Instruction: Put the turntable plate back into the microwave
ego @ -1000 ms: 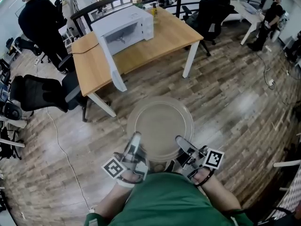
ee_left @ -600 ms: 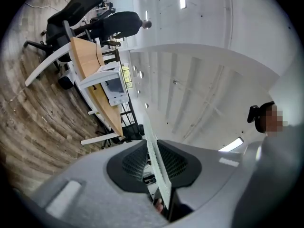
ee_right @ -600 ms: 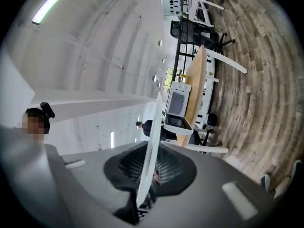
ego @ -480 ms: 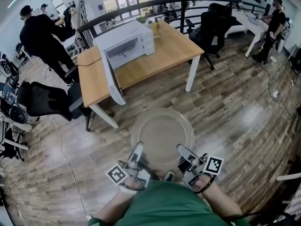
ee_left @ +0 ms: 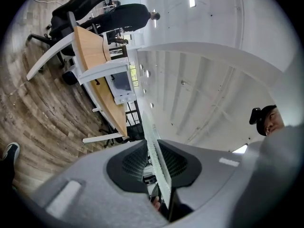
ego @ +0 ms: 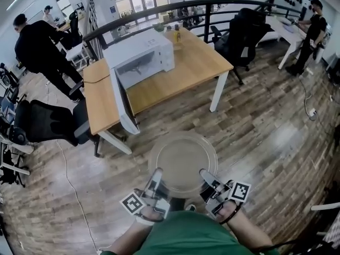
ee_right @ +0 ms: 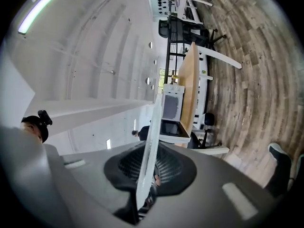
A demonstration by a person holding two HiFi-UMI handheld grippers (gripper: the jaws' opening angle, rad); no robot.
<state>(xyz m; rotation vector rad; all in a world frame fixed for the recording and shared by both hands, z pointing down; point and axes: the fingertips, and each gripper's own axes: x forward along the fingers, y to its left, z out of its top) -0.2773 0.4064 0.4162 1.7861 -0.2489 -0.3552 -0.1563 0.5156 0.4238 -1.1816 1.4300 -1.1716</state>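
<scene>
Floor [ego: 265, 126] of wood planks under your turntable plate [ego: 182, 158]; left hand-held gripper [ego: 156, 175] and right hand-held gripper [ego: 204, 174] clamp its near rim; open microwave [ego: 143, 49] on far table [ego: 196, 62].

1. The turntable plate [ego: 183, 161], carried between the left gripper [ego: 156, 174] and the right gripper [ego: 205, 175], now sits closer to the table [ego: 180, 73].
2. The open microwave [ego: 139, 52] now appears lower and nearer in the head view.
</scene>
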